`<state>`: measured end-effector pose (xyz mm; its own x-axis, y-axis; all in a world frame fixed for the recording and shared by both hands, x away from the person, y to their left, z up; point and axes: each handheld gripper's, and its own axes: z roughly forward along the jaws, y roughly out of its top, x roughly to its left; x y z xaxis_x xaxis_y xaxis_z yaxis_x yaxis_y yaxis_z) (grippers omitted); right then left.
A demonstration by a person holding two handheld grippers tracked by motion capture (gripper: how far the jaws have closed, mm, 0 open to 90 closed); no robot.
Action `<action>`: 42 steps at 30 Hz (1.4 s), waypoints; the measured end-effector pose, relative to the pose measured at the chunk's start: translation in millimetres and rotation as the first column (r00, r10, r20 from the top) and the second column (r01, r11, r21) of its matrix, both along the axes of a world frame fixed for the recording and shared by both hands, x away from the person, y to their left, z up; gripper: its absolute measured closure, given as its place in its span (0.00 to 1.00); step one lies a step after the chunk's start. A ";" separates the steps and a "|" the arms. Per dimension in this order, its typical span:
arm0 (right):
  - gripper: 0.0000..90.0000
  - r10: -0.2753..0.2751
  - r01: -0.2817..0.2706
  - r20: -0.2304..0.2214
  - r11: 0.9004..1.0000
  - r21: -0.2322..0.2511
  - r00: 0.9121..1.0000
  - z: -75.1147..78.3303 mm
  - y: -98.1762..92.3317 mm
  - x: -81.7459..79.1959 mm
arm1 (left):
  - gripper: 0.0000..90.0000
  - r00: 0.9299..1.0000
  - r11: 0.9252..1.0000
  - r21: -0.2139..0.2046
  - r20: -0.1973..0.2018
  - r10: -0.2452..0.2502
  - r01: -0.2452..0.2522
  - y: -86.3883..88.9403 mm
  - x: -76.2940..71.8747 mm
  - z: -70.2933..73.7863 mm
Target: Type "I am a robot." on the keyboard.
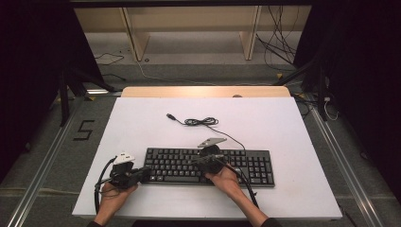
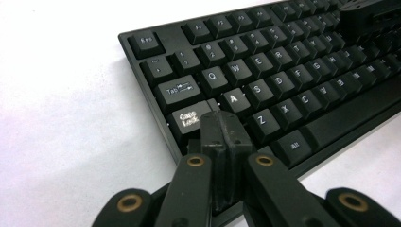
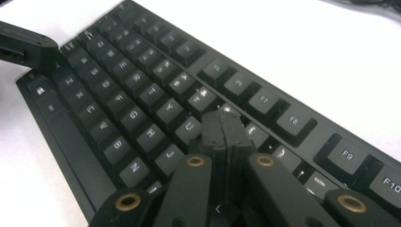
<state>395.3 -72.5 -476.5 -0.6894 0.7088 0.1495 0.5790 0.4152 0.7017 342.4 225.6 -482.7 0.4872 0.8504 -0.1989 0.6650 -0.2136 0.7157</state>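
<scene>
A black full-size keyboard (image 1: pixel 246 166) lies on the white table top (image 1: pixel 265 123), and its cable (image 1: pixel 201 121) runs in a loose coil behind it. My left gripper (image 1: pixel 145 174) is at the keyboard's left end, shut, with its tips (image 2: pixel 222 125) over the left-hand keys beside Caps Lock (image 2: pixel 189 118). My right gripper (image 1: pixel 196 161) is over the middle of the keyboard, shut, its tips (image 3: pixel 223 125) above the keys near U (image 3: pixel 189 126) and the number row. Nothing is held in either one.
The white top reaches out on every side of the keyboard, with a wooden edge (image 1: pixel 203 91) at the back. Beyond are floor, shelf legs (image 1: pixel 137 40) and loose cables (image 1: pixel 279 47). A black mark like a 5 (image 1: pixel 83 129) is on the floor at left.
</scene>
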 end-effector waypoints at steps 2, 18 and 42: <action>1.00 -0.002 0.002 0.000 1.000 0.003 1.000 -0.8 -0.1 -0.2 | 0.99 1.000 1.000 0.004 0.000 -0.004 0.004 -0.5 -0.4 0.0; 1.00 -0.010 0.010 -0.006 1.000 0.015 1.000 0.4 -2.0 0.0 | 0.99 1.000 1.000 -0.021 0.022 0.004 -0.004 0.3 -1.7 2.6; 0.52 0.058 -0.063 0.034 0.983 0.170 0.998 22.0 -10.8 -15.8 | 0.52 0.989 0.986 -0.166 0.145 -0.009 0.033 0.3 -10.5 17.2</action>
